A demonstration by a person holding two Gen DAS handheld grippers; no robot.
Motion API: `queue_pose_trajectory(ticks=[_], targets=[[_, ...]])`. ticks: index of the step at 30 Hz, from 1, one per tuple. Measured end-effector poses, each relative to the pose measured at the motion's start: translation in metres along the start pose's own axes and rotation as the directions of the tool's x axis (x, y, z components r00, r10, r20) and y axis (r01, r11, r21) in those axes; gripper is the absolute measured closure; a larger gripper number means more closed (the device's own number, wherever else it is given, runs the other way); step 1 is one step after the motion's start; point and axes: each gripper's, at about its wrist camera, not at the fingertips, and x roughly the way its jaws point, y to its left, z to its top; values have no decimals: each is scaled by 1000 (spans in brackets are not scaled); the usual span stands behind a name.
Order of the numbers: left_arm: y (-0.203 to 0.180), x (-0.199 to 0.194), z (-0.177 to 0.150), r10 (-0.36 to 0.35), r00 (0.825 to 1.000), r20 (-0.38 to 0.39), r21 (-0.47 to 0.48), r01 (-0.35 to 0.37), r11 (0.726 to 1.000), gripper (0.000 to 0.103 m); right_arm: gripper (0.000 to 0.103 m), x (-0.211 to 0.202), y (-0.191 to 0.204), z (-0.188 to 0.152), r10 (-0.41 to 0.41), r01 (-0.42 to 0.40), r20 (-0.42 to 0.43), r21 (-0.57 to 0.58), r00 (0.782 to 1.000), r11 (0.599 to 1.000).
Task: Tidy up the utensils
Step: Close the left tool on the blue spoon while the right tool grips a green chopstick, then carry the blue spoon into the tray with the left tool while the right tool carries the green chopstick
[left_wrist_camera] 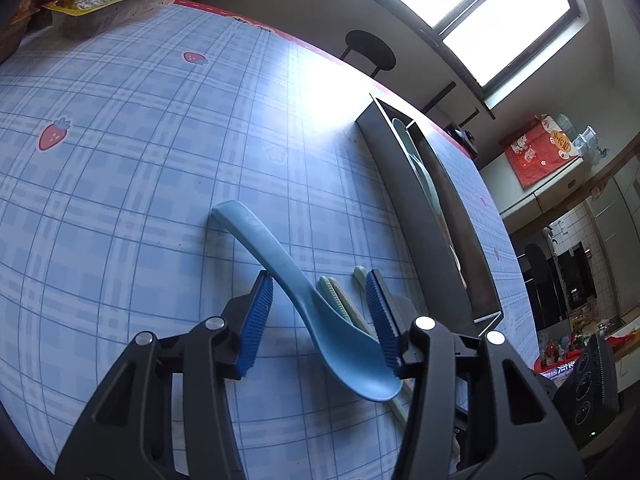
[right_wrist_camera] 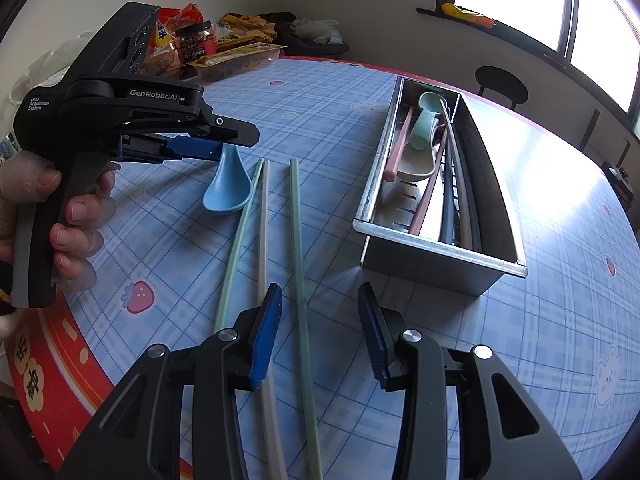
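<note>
Left gripper [left_wrist_camera: 324,312] straddles the blue soup spoon [left_wrist_camera: 320,304], its blue pads at mid-width: the right pad looks to touch the bowl's rim, the left pad stands clear of the neck, so no grip yet. The spoon lies on the plaid tablecloth [left_wrist_camera: 120,160] around mid-table, bowl toward the near edge, handle running away. Three chopsticks lie just beside it, between spoon and tray: a green one [right_wrist_camera: 236,240] touching a white one [right_wrist_camera: 263,240], another green one [right_wrist_camera: 298,240] a little apart. The steel utensil tray [right_wrist_camera: 496,200] sits toward the table's far window-side edge, already holding a mint spoon [right_wrist_camera: 426,120], a cream spoon and pink, white and dark chopsticks. Right gripper [right_wrist_camera: 320,328] hangs over the near ends of the chopsticks, jaws partly apart and holding nothing; the lone green stick runs between them. Step in hand: picking up the blue spoon. Next, likely: pinch the neck squarely, lift clear of the chopsticks, carry it to the tray. Snack packets [right_wrist_camera: 236,56] crowd the far corner.
</note>
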Motion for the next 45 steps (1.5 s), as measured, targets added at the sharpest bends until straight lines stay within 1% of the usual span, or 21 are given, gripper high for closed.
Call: queue_pose_trajectory(ticks=[2,3,4,5,6,9,13,19,22,24,26,30,36,40,45], targets=[[0,0,-3,9,1000,1,9,-9,1000,63,72,0,2,0,7,-7,2,-7,1000,1000],[1,0,-5,3,1000,-4,5,-3,1000,70,76,0,3,0,8,-8,2,-10,1000,1000],[3,0,-6,-3,1000,-5,-1,3,1000,73,79,-1,3,0,10,-10,3,-13,1000,1000],[4,0,-6,-6,1000,-7,-5,6,1000,75,80,-1,4,0,12,-12,3,-14,1000,1000],[5,1,-7,-9,1000,-13,-7,9,1000,81,82,-1,4,0,12,-12,3,-14,1000,1000],[8,2,-11,-32,999,-21,-4,32,999,89,88,-1,4,0,13,-13,3,-10,1000,1000],[3,1,-17,-29,1000,-8,30,29,999,89,95,0,4,0,19,-18,3,-9,1000,1000],[-9,-9,-26,-23,1000,12,120,21,992,91,95,0,3,-1,31,-31,2,-6,1000,999],[-12,-17,-27,-44,999,27,147,40,988,92,95,0,3,0,28,-28,1,-8,1000,1000],[-12,-22,-27,-69,997,32,146,64,987,93,95,1,4,0,23,-23,1,-13,1000,1000],[-9,-24,-27,-93,995,21,137,89,987,93,95,1,5,0,20,-20,1,-14,1000,1000],[-9,-22,-29,-107,994,-3,137,106,985,93,95,2,6,1,9,-9,1,-20,1000,1000],[-17,-27,-32,-108,994,15,174,104,979,93,95,2,9,0,-6,6,2,-30,1000,1000],[-20,-27,-33,-103,995,18,177,98,979,93,97,1,12,0,-19,19,3,-45,1000,999],[-23,-30,-34,-101,994,29,191,94,977,93,97,0,10,-1,-22,22,8,-31,1000,999]])
